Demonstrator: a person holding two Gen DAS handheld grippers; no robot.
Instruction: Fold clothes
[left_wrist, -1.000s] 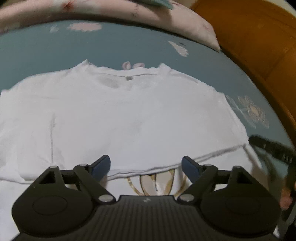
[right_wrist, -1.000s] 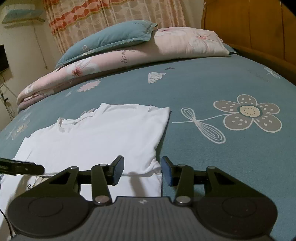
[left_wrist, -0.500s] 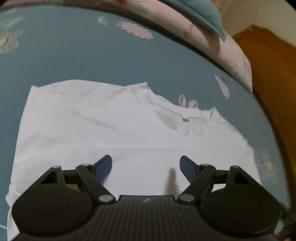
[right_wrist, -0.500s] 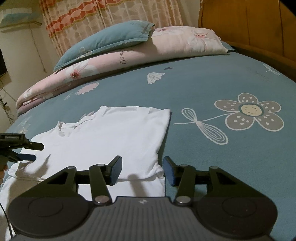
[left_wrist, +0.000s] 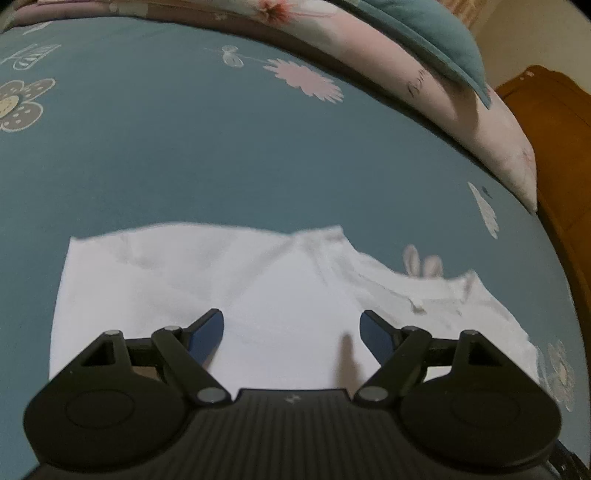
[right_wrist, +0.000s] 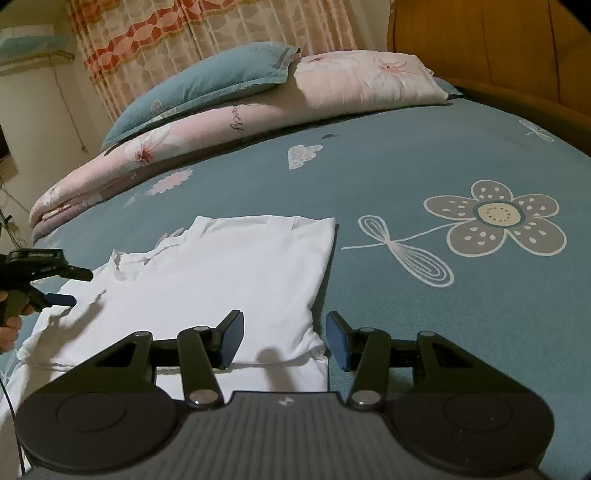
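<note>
So the white t-shirt (right_wrist: 229, 280) is lying partly folded on the teal bedspread (right_wrist: 424, 162), well in from the pillow edge and closer to the near edge of the bed, collar pointing toward the pillows. The right gripper (right_wrist: 284, 338) is hovering with jaws apart, holding nothing, right over the shirt's near right corner where the fold edge is bunching. The left gripper (left_wrist: 291, 332) is also sitting open and empty over the shirt's left half. The shirt's long axis is running away from both grippers, so I'm guessing the next fold is going lengthwise, and the right one looks nearer a grabbable edge.
</note>
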